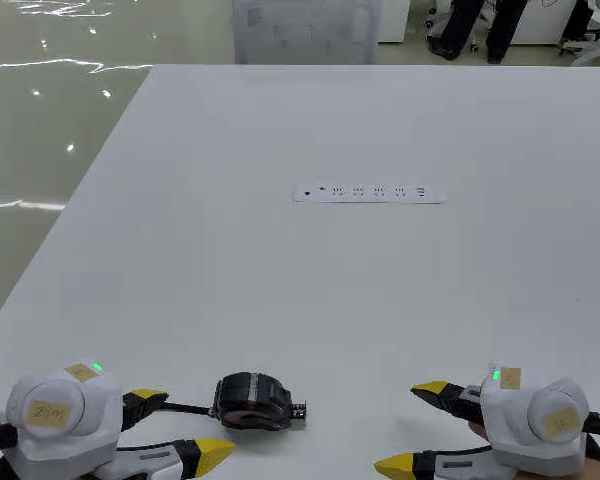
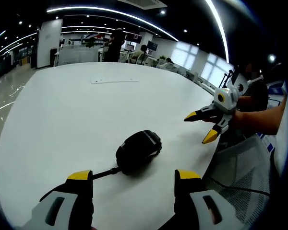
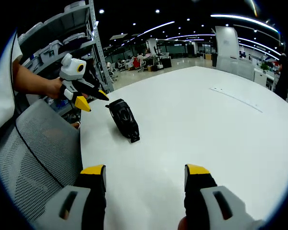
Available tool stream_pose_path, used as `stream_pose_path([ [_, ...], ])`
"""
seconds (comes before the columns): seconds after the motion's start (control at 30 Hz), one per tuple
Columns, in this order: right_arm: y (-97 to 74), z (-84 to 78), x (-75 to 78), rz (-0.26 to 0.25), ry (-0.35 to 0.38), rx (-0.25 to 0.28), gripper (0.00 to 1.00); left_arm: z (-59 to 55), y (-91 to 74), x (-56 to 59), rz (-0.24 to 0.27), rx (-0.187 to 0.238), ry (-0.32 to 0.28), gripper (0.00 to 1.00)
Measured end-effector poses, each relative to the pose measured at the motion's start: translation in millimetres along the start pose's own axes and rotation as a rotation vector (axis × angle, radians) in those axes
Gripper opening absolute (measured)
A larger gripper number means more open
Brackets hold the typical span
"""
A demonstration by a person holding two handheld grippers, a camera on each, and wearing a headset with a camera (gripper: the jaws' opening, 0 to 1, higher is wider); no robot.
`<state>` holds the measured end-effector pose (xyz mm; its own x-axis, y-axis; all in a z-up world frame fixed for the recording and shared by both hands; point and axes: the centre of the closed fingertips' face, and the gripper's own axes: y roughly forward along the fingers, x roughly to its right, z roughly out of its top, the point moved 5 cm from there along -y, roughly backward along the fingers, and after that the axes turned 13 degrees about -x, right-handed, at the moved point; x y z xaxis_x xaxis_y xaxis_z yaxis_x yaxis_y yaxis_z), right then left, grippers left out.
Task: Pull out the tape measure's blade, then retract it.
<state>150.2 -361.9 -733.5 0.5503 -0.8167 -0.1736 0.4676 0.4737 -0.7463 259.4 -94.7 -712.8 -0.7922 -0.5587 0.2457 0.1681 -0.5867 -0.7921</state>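
In the head view, the black round tape measure (image 1: 252, 400) lies on the white counter (image 1: 360, 290), close to its near edge and between your two grippers. Its blade is wound inside the case. Your left gripper (image 1: 183, 424) is at the lower left, just beside the tape measure. Its yellow-tipped fingers (image 1: 212, 454) are wide apart and hold nothing. A thin black cord (image 1: 190, 408) goes from the case toward the upper finger. Your right gripper (image 1: 411, 426) is at the lower right, apart from the tape measure, and its fingers are also spread and empty. A flat white power strip (image 1: 368, 193) lies farther away, in the middle of the counter.

In the left gripper view, the tape measure (image 2: 138, 150) sits just ahead of the open fingers (image 2: 80, 175), in line with the gap between them but not touched by them. The cord (image 2: 103, 173) runs to near the left finger tip; whether it touches, you cannot tell. The right gripper (image 2: 200, 128) is at the right, near the counter edge, held by a hand (image 2: 245, 109), with its fingers apart.

In the right gripper view, the spread fingers (image 3: 197, 169) have bare counter between them. The tape measure (image 3: 124, 117) lies ahead and to the left, well apart from them. Beyond it, the left gripper (image 3: 94, 101) is open, near the case. A grey mesh chair (image 3: 36, 153) stands beside the counter.
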Motion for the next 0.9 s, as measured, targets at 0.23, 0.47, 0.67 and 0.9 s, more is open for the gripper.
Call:
stream_pose_path([
  [0.23, -13.0, -2.2, 0.9, -0.021, 0.025, 0.015, 0.72, -7.4, -12.6, 0.4, 0.009, 0.033, 0.033, 0.74],
  [0.47, -23.3, -6.2, 1.0, -0.036, 0.042, 0.021, 0.75, -15.4, -24.5, -5.3, 0.020, 0.047, 0.040, 0.77],
  [0.67, -33.0, -17.3, -2.3, -0.056, 0.050, 0.008, 0.78, -23.6, -29.7, -7.1, 0.018, 0.038, 0.052, 0.81],
  [0.9, -42.4, -33.0, -4.6, -0.066, 0.077, -0.010, 0.82, -28.0, -35.5, -10.5, 0.019, 0.035, 0.067, 0.84],
])
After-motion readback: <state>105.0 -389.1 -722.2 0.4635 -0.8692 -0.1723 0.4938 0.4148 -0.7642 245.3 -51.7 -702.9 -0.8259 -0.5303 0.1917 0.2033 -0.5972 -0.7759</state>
